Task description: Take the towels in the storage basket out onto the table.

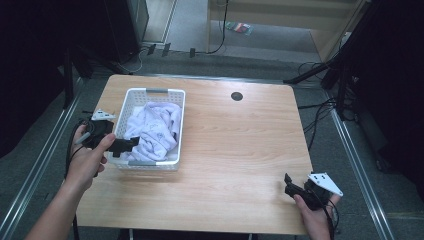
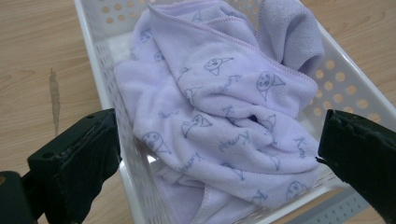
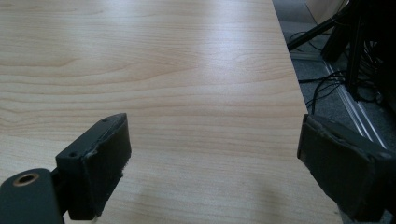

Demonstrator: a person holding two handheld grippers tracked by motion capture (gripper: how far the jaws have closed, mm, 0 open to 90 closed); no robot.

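Note:
A white perforated basket [image 1: 131, 103] stands on the left part of the wooden table [image 1: 235, 150] and holds a crumpled lilac towel [image 1: 155, 129] printed with small faces. My left gripper [image 1: 125, 146] hovers at the basket's near left corner, open, its jaws spread over the basket wall [image 2: 105, 88] and the lilac towel [image 2: 219, 107]; nothing is held between them. My right gripper [image 1: 291, 186] rests low at the table's near right corner, open over bare wood [image 3: 187, 93], far from the basket.
A round dark grommet hole [image 1: 237, 96] sits near the table's far edge. Cables and stand legs [image 1: 330, 75] lie on the floor to the right. The table's right edge [image 3: 285, 70] runs close to my right gripper.

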